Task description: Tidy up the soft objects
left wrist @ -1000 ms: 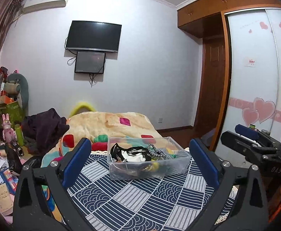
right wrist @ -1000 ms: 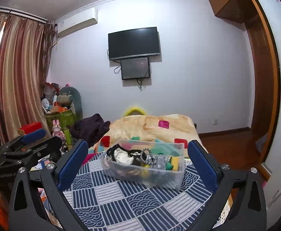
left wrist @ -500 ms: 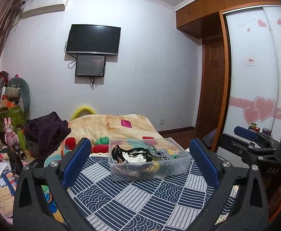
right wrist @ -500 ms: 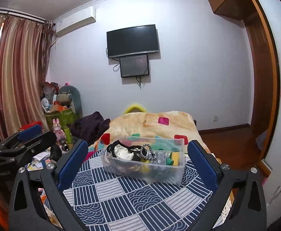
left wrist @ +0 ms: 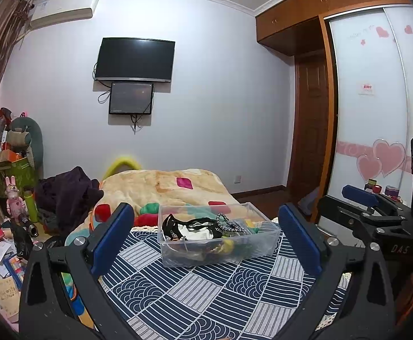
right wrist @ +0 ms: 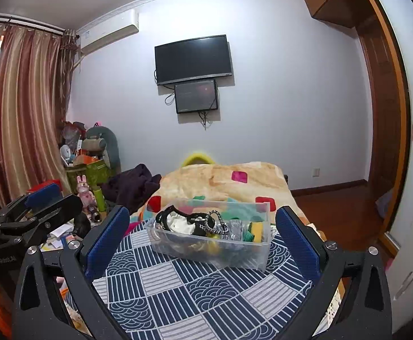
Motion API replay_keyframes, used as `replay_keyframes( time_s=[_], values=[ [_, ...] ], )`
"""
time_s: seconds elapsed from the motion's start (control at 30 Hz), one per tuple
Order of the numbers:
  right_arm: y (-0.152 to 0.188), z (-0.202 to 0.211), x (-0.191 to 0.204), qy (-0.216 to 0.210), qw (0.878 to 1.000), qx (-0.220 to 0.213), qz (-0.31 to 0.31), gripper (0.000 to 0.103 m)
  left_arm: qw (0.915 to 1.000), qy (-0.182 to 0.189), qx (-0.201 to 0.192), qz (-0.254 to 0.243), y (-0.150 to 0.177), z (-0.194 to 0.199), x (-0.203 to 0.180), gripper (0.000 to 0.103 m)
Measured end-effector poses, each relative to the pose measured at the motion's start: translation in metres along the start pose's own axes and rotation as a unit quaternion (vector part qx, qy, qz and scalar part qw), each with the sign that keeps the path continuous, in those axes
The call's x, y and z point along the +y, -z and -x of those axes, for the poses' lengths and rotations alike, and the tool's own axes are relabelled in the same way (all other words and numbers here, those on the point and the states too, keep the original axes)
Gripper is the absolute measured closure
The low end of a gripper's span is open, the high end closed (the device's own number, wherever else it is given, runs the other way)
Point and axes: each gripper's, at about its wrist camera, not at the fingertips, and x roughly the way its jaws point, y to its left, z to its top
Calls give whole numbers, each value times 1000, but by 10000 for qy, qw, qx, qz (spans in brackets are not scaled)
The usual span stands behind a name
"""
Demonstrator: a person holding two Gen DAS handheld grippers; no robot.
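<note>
Left wrist view: my left gripper (left wrist: 206, 236) and right gripper (right wrist: 202, 232) gaped wide, empty; clear bin (left wrist: 217, 252) contents tangled, indistinct.

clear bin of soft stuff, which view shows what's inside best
The left wrist view: it looks down into the clear bin, showing the black and white fabric across the open top. The right wrist view sees the bin more side-on, with contents stacked behind its wall.

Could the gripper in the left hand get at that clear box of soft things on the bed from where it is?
Probably yes. The left hand-held gripper is open, pointing at the clear box, which has no lid. Only bare patterned bedspread lies between them.
</note>
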Motion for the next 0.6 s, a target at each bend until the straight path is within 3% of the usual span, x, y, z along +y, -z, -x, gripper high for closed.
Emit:
replay_keyframes(
  time_s=[0.6],
  values=[
    [1, 0, 0, -37, 10000, 49, -55, 0, 10000, 31, 0, -1, -1, 1, -2, 0]
  ],
)
